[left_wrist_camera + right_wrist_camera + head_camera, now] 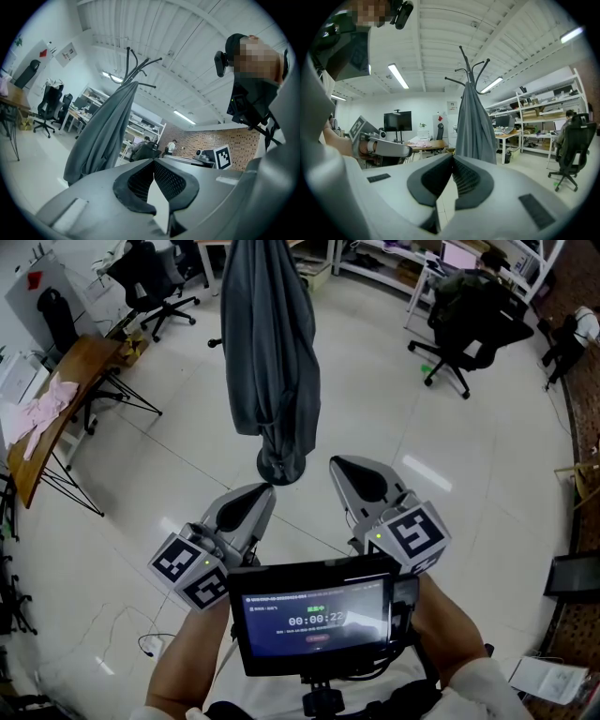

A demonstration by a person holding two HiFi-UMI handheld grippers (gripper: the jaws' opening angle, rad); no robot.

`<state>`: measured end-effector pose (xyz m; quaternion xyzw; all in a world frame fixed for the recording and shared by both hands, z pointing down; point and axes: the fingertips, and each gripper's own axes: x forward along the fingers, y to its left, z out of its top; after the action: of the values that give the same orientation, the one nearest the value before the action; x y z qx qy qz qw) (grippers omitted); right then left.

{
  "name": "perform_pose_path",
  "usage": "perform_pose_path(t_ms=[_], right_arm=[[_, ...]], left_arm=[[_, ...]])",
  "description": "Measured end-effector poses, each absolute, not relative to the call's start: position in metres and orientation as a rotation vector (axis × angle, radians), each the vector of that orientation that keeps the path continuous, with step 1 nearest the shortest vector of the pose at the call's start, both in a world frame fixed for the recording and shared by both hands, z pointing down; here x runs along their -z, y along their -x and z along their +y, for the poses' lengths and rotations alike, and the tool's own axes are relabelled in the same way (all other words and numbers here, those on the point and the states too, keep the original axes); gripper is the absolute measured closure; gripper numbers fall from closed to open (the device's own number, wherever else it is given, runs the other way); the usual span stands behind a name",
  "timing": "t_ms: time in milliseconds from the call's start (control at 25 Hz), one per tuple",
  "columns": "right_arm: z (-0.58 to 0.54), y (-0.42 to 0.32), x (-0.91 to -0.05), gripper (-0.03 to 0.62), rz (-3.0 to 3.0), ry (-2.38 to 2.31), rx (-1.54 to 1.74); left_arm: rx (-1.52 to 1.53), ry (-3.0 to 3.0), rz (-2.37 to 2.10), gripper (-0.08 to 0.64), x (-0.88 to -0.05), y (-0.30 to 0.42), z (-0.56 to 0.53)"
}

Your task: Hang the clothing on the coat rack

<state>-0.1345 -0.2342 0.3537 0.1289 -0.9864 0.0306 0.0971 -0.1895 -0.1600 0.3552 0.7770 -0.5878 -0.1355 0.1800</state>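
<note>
Grey-jawed, the left gripper and right gripper were pressed together, both empty. Beyond them the grey coat hung limp from the coat rack, clear of the floor. It looked soft and light, best gripped at the collar.

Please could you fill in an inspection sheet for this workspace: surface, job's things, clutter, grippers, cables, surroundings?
Surface: pale glossy floor.
Job's things: grey garment already hangs on the coat rack, reaching nearly to the floor.
Clutter: pink cloth on a wooden table, far left.
Grippers: left gripper and right gripper both shut, nothing between the jaws, clear of the garment.
Cables: one thin cord on the floor.
Surroundings: office chairs, shelves.
</note>
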Motion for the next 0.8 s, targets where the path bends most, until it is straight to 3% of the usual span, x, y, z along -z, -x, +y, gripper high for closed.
perform_pose_path(t_ms=[800], right_arm=[[-0.2292,0.1412,-0.3481,0.591,-2.912,-0.35,-0.048]], left_arm=[[0.376,-2.201,-1.639,0.56,-0.3555,0.1871,-0.1585]])
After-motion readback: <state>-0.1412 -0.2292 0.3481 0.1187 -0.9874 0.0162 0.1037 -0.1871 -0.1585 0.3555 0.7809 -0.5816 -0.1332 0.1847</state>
